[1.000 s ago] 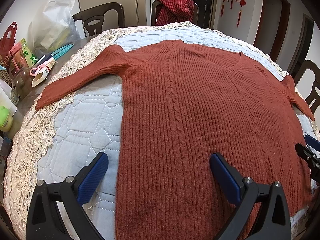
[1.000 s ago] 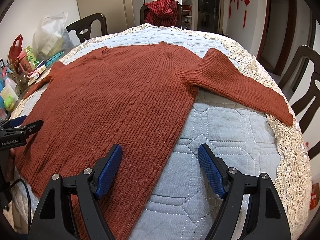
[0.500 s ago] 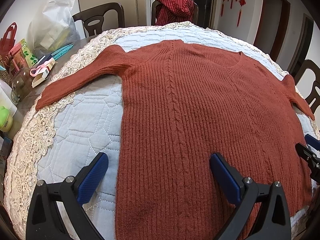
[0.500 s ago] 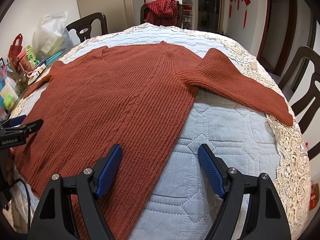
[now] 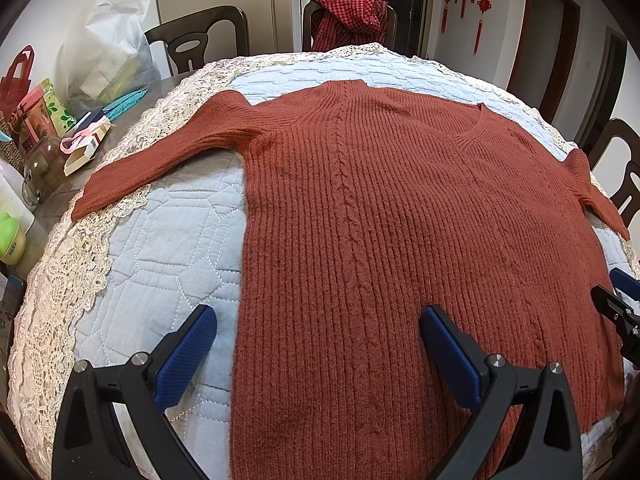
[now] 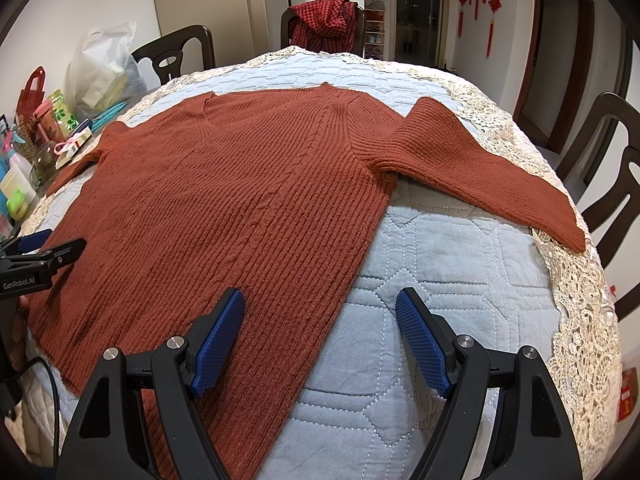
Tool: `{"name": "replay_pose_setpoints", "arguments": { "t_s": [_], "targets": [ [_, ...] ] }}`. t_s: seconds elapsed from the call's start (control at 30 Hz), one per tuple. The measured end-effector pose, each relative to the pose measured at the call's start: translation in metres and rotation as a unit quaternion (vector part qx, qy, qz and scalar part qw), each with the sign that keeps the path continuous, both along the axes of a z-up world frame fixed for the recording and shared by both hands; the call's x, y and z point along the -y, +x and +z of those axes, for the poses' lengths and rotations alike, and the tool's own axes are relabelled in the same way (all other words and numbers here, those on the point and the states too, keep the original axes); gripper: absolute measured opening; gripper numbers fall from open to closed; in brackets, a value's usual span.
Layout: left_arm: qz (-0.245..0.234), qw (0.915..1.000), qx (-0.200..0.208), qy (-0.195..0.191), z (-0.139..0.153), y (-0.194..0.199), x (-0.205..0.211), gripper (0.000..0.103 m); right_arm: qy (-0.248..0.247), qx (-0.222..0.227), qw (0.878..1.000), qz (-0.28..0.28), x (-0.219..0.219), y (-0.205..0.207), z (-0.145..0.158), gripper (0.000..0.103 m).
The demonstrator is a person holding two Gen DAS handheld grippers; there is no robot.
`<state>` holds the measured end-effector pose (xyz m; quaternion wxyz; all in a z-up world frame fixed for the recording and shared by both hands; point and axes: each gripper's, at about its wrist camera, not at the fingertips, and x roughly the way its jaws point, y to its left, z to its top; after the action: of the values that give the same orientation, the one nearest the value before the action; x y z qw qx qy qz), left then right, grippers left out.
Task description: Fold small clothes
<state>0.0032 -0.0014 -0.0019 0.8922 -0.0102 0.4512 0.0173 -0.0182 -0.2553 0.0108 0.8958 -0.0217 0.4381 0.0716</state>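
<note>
sweater (image 5: 400, 240), rust-red and ribbed with a cable down the front, lies flat and spread on the pale blue quilted cover (image 5: 160, 240) of the table, both sleeves out to the sides. left gripper (image 5: 316, 344) hangs wide open over its near left edge, gripping nothing. right gripper (image 6: 320, 328) gapes equally wide and empty over the near right edge.

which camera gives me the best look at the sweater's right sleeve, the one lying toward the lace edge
The right wrist view. There the right sleeve lies in full from shoulder to cuff, its cuff resting on the lace trim. In the left wrist view only a short piece of that sleeve shows at the frame's far right edge.
</note>
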Motion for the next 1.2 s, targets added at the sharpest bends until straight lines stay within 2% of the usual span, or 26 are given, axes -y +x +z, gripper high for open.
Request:
{"name": "replay_pose_setpoints", "arguments": {
  "t_s": [0.87, 1.0, 1.2],
  "targets": [
    [-0.002, 1.0000, 0.000, 0.002, 0.001, -0.001, 0.002, 0.103, 0.001, -0.005, 1.000, 0.000, 0.002, 0.001, 0.000, 0.078],
    [-0.006, 0.9999, -0.004, -0.009, 0.005, 0.001, -0.002, 0.103, 0.005, -0.011, 1.000, -0.001, 0.002, 0.002, 0.002, 0.078],
    [0.000, 0.9990, 0.027, -0.036, 0.022, 0.006, -0.023, 0.102, 0.021, -0.001, 1.000, 0.008, -0.002, 0.002, 0.015, 0.078]
  ]
}}
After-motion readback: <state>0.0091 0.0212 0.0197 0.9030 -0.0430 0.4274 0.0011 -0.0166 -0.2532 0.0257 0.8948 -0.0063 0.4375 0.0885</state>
